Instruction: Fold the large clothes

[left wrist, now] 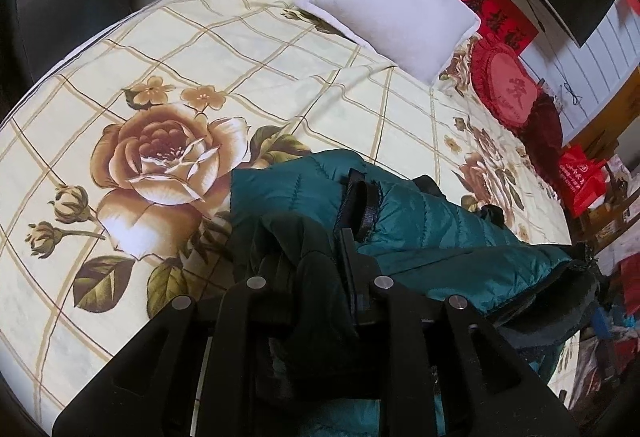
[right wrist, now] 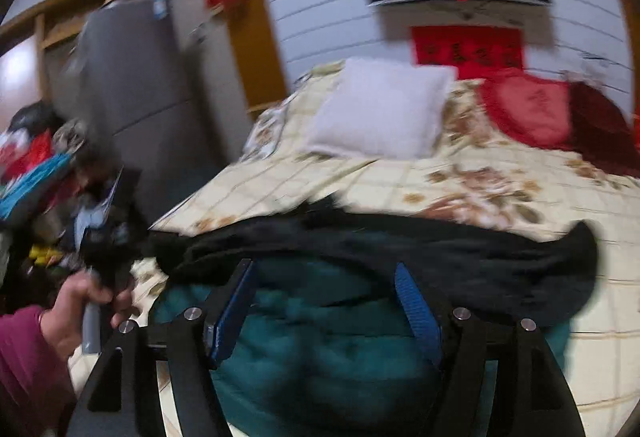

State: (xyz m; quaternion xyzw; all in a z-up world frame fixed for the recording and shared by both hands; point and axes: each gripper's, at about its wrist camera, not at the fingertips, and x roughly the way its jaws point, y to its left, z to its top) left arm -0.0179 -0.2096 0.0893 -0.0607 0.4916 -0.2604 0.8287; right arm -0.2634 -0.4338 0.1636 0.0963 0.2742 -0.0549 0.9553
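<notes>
Now the left gripper (left wrist: pixel 320 277) has its jaws clamped tight on the dark lining edge of the teal quilted puffer jacket (left wrist: pixel 420 225), which lies bunched on the bed's cream floral checked bedspread (left wrist: pixel 240 49). Over on the other side, the right gripper (right wrist: pixel 324 301) hovers above the same jacket, jaws spread wide, blue pads (right wrist: pixel 416 313) gripping nothing. Behind sit a white square pillow (left wrist: pixel 392 21) and a red heart-shaped cushion (left wrist: pixel 508 85).

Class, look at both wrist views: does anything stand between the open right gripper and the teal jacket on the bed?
Nothing visible does. The right gripper hangs open directly over the teal jacket, no object between. The left gripper is shut on the jacket.
</notes>
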